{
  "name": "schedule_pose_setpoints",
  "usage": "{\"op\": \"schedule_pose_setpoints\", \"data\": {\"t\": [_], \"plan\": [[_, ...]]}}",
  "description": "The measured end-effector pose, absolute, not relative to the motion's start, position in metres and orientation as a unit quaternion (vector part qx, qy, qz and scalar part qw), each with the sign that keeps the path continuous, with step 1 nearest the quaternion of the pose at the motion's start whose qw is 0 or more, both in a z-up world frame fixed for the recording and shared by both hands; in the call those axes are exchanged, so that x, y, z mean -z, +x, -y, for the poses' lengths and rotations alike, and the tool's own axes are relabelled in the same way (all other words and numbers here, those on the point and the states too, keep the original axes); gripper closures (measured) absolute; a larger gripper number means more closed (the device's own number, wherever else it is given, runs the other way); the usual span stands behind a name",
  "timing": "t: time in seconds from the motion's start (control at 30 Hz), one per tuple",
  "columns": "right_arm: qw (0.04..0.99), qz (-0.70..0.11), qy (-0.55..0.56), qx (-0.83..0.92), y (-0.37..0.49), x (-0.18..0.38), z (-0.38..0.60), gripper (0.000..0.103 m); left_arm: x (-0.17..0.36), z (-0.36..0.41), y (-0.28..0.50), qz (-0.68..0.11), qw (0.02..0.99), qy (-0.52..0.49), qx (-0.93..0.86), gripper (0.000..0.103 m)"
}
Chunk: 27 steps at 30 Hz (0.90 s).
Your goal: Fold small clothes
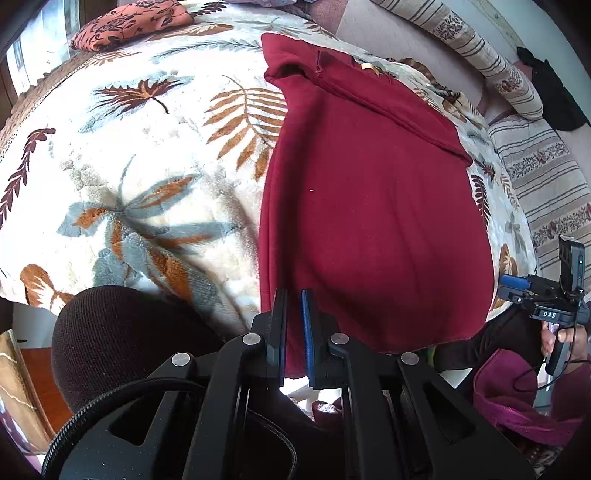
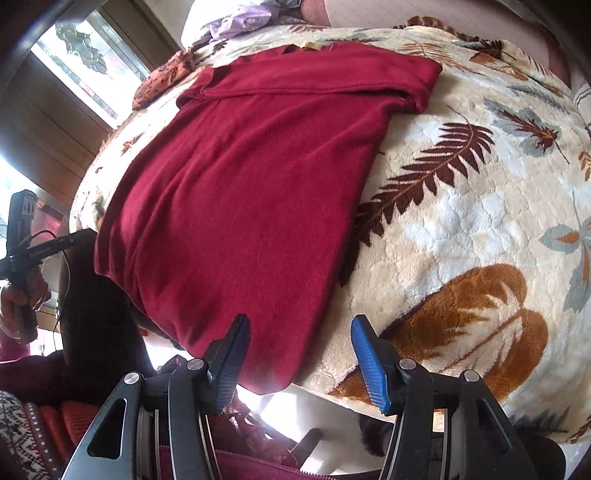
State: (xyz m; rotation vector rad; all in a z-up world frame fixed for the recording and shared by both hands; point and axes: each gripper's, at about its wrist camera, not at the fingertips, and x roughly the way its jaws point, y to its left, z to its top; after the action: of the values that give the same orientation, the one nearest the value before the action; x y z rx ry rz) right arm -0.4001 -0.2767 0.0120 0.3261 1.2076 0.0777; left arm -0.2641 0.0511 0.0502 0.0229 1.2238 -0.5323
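So the dark red garment (image 1: 369, 206) is lying spread out on a plush blanket with a leaf print (image 1: 147, 155), filling the middle of both views, with its near hem hanging over the blanket's edge at the bottom of the frame. At the far end, a band of the fabric is lying folded across the top, running as a diagonal strip in the upper middle of the left wrist view.

The left tool (image 1: 294, 325) is sitting bottom centre in its own view, clenched on the near hem of the garment, with red fabric showing in the thin slit between the two fingers. The right tool (image 2: 299, 354) is sitting released, its blue pads well apart, straddling the garment's near right corner at the bottom of its view; the pads aren't pressing on the cloth.

An orange floral cushion (image 1: 125, 26) is sitting in the upper left of the left view, and striped bedding (image 1: 539, 173) is running down the right edge. A hand (image 1: 561, 338) holding the right tool's handle is showing at the far right, lower down. Some patterned knitwear (image 2: 26, 435) is peeking in at the lower left of the right view.
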Motion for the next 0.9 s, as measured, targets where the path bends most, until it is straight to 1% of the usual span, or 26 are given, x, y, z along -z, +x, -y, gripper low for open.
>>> {"op": "schedule_pose_setpoints", "data": {"t": [0.1, 0.33, 0.4, 0.43, 0.47, 0.5, 0.53, 0.6, 0.7, 0.77, 0.9], "plan": [[0.807, -0.573, 0.137, -0.034, -0.401, -0.007, 0.271, 0.049, -0.05, -0.046, -0.262, -0.573, 0.783, 0.017, 0.242, 0.097], [0.813, -0.56, 0.153, -0.038, -0.395, 0.003, 0.263, 0.049, -0.057, -0.04, -0.252, -0.559, 0.797, 0.025, 0.227, 0.096], [0.815, -0.557, 0.153, -0.033, -0.389, 0.011, 0.259, 0.049, -0.057, -0.038, -0.25, -0.557, 0.8, 0.025, 0.222, 0.09], [0.822, -0.549, 0.15, -0.03, -0.386, 0.012, 0.257, 0.049, -0.057, -0.038, -0.249, -0.557, 0.8, 0.023, 0.222, 0.085], [0.827, -0.54, 0.15, -0.027, -0.384, 0.011, 0.255, 0.051, -0.056, -0.037, -0.249, -0.559, 0.799, 0.02, 0.221, 0.08], [0.832, -0.534, 0.151, -0.022, -0.383, 0.01, 0.255, 0.059, -0.055, -0.037, -0.248, -0.561, 0.798, 0.016, 0.22, 0.078], [0.836, -0.528, 0.147, -0.016, -0.383, 0.008, 0.254, 0.073, -0.054, -0.037, -0.248, -0.562, 0.797, 0.016, 0.218, 0.077], [0.846, -0.519, 0.125, -0.015, -0.384, 0.003, 0.252, 0.087, -0.054, -0.036, -0.248, -0.563, 0.798, 0.025, 0.213, 0.077], [0.853, -0.511, 0.108, -0.009, -0.39, -0.005, 0.255, 0.093, -0.055, -0.035, -0.25, -0.554, 0.806, 0.044, 0.206, 0.077], [0.851, -0.517, 0.088, 0.009, -0.392, -0.004, 0.258, 0.093, -0.052, -0.035, -0.249, -0.553, 0.807, 0.051, 0.201, 0.077], [0.84, -0.524, 0.136, 0.013, -0.394, 0.003, 0.271, 0.093, -0.045, -0.038, -0.247, -0.556, 0.808, 0.052, 0.189, 0.077]]}}
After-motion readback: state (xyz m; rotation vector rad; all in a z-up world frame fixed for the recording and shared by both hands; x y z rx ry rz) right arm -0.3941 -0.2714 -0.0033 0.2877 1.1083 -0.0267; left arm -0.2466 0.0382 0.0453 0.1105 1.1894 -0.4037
